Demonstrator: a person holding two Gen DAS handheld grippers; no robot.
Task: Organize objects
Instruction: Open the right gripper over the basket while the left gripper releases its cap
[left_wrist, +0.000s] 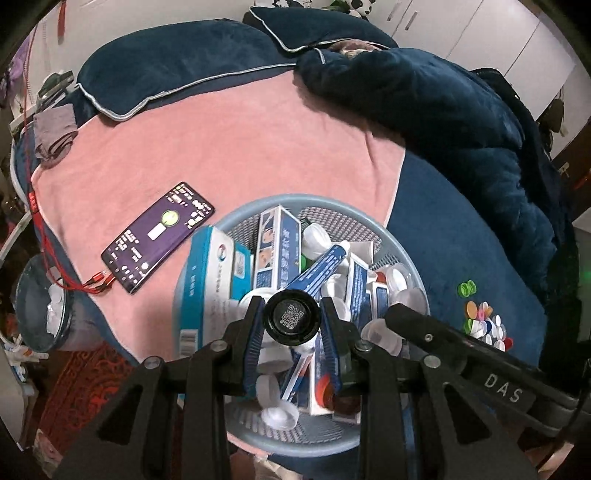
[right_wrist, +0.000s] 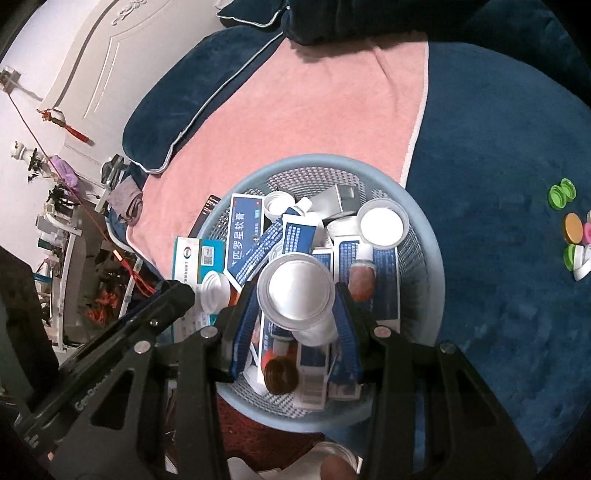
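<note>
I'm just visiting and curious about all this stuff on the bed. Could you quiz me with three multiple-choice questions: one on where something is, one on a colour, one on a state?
1. Where does the phone lie?
A. on the pink towel
B. in the basket
C. on the floor

2. What colour is the basket?
A. red
B. light blue
C. yellow

3. What is the left gripper doing?
A. hanging open
B. shut on a black cap
C. shut on a toothpaste tube

Answers: 1 A, the phone rests on the towel beside the basket. 2 B, its rim is pale blue. 3 B, both pads press the cap's sides.
</note>
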